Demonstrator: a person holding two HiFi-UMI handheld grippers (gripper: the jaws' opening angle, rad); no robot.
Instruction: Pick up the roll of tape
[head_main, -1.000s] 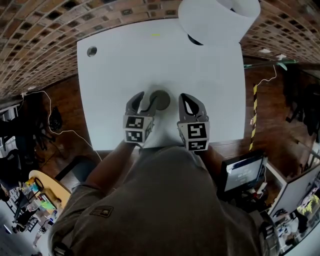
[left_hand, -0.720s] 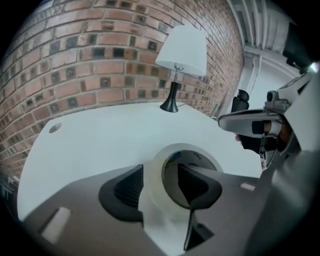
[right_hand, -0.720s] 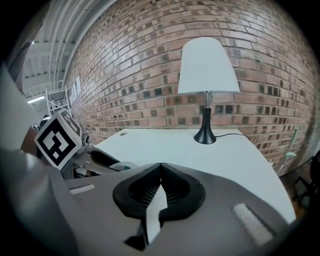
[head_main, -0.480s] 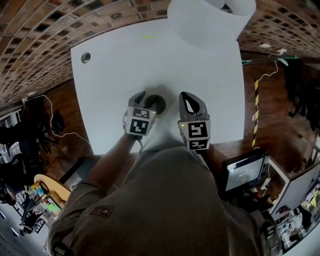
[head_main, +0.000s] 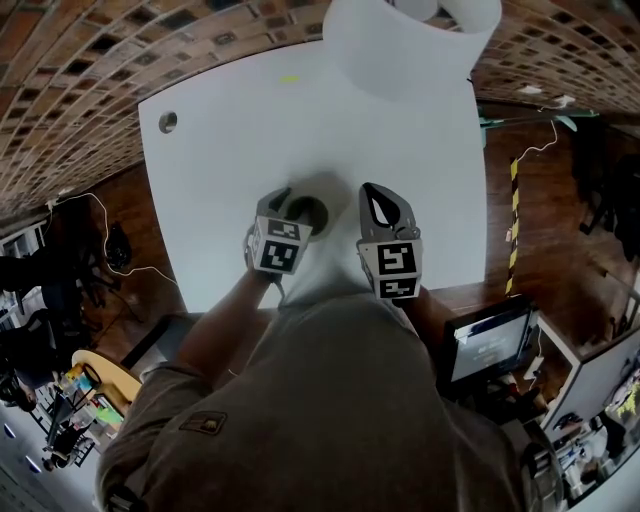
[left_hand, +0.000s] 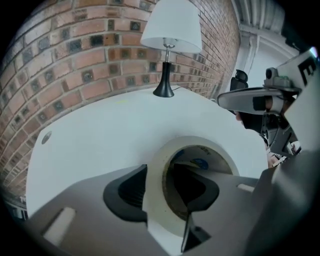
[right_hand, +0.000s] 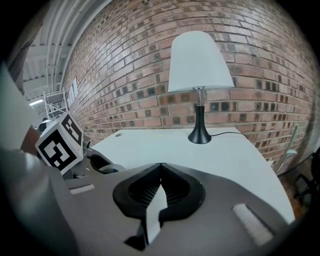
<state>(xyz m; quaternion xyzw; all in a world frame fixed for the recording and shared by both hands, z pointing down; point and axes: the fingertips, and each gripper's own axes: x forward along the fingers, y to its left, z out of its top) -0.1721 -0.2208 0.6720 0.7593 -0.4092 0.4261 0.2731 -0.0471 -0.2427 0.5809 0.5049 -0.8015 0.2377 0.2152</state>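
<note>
From your head camera the tape (head_main: 308, 212) is half hidden behind your left tongs (head_main: 292, 203). It lies flat on the table (head_main: 230, 130), near the edge on your side. Only the left gripper view shows how they meet: one jaw is outside the roll and the other is down in its core, with the roll's wall between them. The lamp (right_hand: 200, 62) shows its stem and base only in the gripper views; from above you see just the shade. Count one tape, one lamp, one hole (head_main: 167, 122) in the table and two tongs. Your left jaws stand wide and have just been closing, not yet pinching the wall. Your right tongs (right_hand: 160, 170) have their tips together, hold nothing, and sit just beside the tape.
</note>
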